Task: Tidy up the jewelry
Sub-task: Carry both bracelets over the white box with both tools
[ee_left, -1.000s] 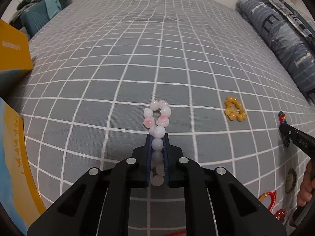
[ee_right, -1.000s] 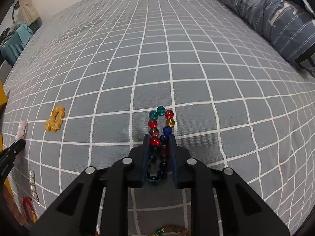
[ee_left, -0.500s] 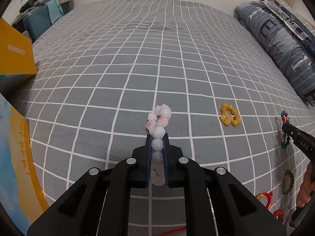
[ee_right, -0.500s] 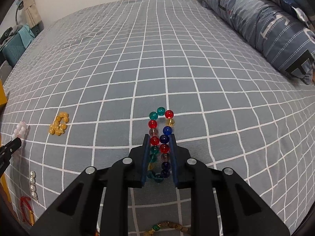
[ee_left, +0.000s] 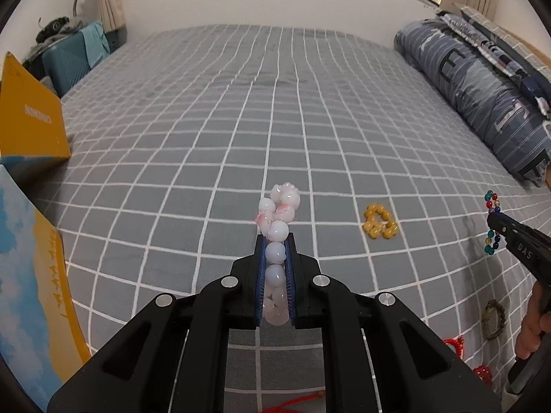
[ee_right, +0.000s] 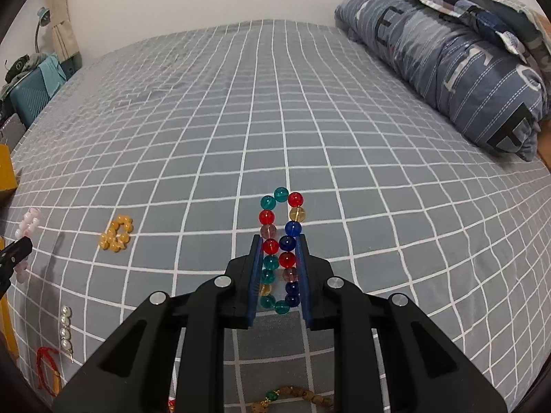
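The left gripper pinches a white and pink bead bracelet, its loop squeezed flat and pointing to twelve o'clock beyond the fingertips, clear of the bed; the right gripper clamps a multicoloured bead bracelet the same way; the yellow box lies at ten o'clock from the left gripper, so that hand looks nearer to it.

Grey checked bed, yellow bead bracelet, pearl strand, folded quilt

pink-white bracelet, multicolored bracelet, both gripped
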